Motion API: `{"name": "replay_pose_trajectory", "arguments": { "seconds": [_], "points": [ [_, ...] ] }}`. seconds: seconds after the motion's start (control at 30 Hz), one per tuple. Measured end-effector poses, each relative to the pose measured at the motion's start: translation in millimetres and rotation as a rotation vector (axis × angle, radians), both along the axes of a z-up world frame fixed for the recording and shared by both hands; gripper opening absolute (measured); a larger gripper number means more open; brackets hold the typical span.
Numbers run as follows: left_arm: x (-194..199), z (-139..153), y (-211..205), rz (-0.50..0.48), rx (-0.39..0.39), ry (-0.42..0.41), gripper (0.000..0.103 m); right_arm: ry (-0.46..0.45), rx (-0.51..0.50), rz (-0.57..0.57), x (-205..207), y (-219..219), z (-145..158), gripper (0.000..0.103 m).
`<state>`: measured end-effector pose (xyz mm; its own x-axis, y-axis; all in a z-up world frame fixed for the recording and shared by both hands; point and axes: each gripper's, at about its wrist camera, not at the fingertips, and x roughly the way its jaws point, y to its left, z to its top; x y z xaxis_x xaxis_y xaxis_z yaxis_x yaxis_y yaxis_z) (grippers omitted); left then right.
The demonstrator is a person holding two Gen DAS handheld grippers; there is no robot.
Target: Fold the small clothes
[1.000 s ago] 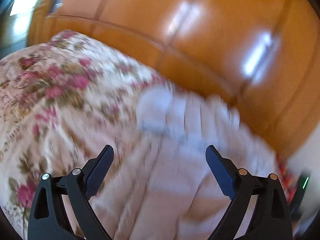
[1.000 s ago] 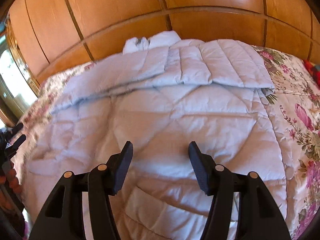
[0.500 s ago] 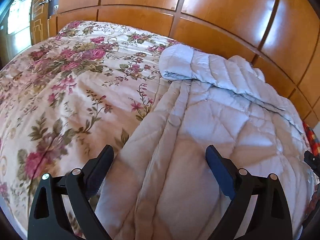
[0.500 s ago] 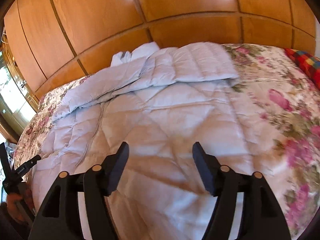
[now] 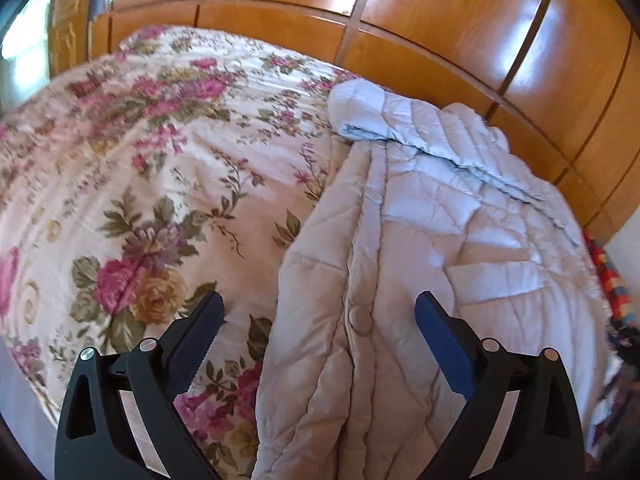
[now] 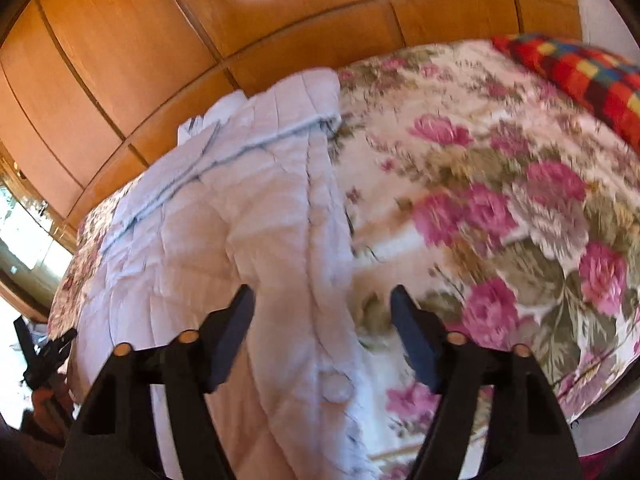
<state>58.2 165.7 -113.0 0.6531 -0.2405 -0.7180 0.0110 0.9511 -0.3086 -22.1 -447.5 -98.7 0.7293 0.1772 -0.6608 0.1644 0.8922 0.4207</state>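
A pale grey quilted puffer jacket (image 5: 420, 248) lies flat on a floral bedspread (image 5: 152, 168), its sleeves folded across the top near the wooden headboard. My left gripper (image 5: 318, 318) is open and empty above the jacket's left edge, over a snap button (image 5: 360, 318). In the right wrist view the jacket (image 6: 224, 240) fills the left half. My right gripper (image 6: 322, 312) is open and empty above the jacket's right edge, where it meets the bedspread (image 6: 500, 208).
A glossy wooden panelled headboard (image 5: 440, 20) runs behind the bed. A multicoloured checked blanket (image 6: 580, 76) lies at the far right of the bed. The other gripper (image 6: 40, 356) shows at the left edge of the right wrist view.
Both grippers have swung outward: the left one now sits over the jacket's left edge, the right one over its right edge. Both stayed open.
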Motion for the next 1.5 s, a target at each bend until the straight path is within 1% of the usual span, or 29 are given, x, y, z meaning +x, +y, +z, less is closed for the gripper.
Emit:
{"name": "replay_pose_trajectory", "arguments": {
  "seconds": [0.07, 0.17, 0.23, 0.33, 0.43, 0.47, 0.5, 0.57, 0.67, 0.77, 0.87, 0.97, 1.07, 1.1, 1.13, 1.17, 1.2, 1.27, 1.3, 1.4, 1.5],
  "points": [
    [1.1, -3.6, 4.9, -0.037, -0.04, 0.02, 0.095, 0.011, 0.035, 0.028, -3.7, -1.9, -7.2, 0.062],
    [3.9, -10.7, 11.8, -0.079, -0.086, 0.051, 0.095, 0.001, 0.152, 0.054, -11.9, -8.4, -19.9, 0.057],
    [3.4, -11.2, 14.9, -0.096, -0.116, 0.051, 0.095, -0.011, 0.207, 0.054, -15.8, -11.4, -25.3, 0.057],
    [0.0, -11.5, 16.9, -0.125, -0.151, 0.055, 0.091, -0.029, 0.273, 0.057, -19.0, -16.0, -30.7, 0.057],
    [-6.1, -11.7, 18.2, -0.156, -0.168, 0.062, 0.084, -0.044, 0.326, 0.087, -22.0, -18.4, -33.3, 0.057],
    [-7.4, -12.0, 19.0, -0.163, -0.172, 0.067, 0.08, -0.046, 0.341, 0.104, -22.6, -17.9, -34.4, 0.056],
    [-8.7, -12.6, 20.2, -0.168, -0.176, 0.071, 0.078, -0.047, 0.351, 0.122, -23.7, -16.3, -35.1, 0.056],
    [-11.8, -14.0, 24.0, -0.175, -0.175, 0.084, 0.066, -0.045, 0.336, 0.161, -26.0, -11.8, -35.6, 0.055],
    [-16.9, -15.5, 31.3, -0.196, -0.221, 0.097, 0.055, -0.045, 0.322, 0.211, -28.7, -5.1, -36.9, 0.054],
    [-24.5, -18.1, 31.1, -0.239, -0.252, 0.111, 0.054, -0.046, 0.347, 0.254, -32.8, -1.7, -41.8, 0.054],
    [-32.7, -20.4, 24.3, -0.282, -0.257, 0.113, 0.054, -0.054, 0.374, 0.299, -36.3, 2.8, -46.3, 0.054],
    [-36.7, -25.7, 20.4, -0.297, -0.306, 0.129, 0.054, -0.048, 0.417, 0.338, -37.5, 7.0, -52.4, 0.054],
    [-40.5, -28.7, 17.8, -0.331, -0.361, 0.147, 0.054, -0.044, 0.404, 0.375, -38.3, 16.1, -53.6, 0.054],
    [-42.0, -29.6, 15.0, -0.349, -0.367, 0.156, 0.054, -0.042, 0.4, 0.386, -39.4, 18.6, -53.6, 0.054],
    [-44.3, -29.5, 9.7, -0.37, -0.352, 0.16, 0.053, -0.038, 0.392, 0.401, -39.2, 22.9, -53.6, 0.051],
    [-45.9, -28.6, 5.9, -0.376, -0.332, 0.155, 0.043, -0.032, 0.365, 0.417, -39.4, 28.8, -53.5, 0.038],
    [-46.3, -29.0, 3.4, -0.37, -0.337, 0.155, 0.031, -0.026, 0.35, 0.428, -38.5, 33.3, -53.4, 0.027],
    [-44.2, -28.4, 2.7, -0.351, -0.389, 0.15, 0.019, -0.042, 0.348, 0.444, -38.3, 42.1, -52.3, 0.021],
    [-44.1, -25.1, 2.5, -0.347, -0.407, 0.134, 0.017, -0.061, 0.36, 0.449, -38.8, 43.3, -48.3, 0.019],
    [-45.7, -8.0, -3.9, -0.363, -0.404, 0.073, 0.016, -0.117, 0.379, 0.448, -42.4, 40.2, -33.9, 0.017],
    [-46.3, 11.8, -7.1, -0.382, -0.421, 0.017, 0.016, -0.188, 0.402, 0.449, -41.7, 38.2, -16.0, 0.016]
  ]
}}
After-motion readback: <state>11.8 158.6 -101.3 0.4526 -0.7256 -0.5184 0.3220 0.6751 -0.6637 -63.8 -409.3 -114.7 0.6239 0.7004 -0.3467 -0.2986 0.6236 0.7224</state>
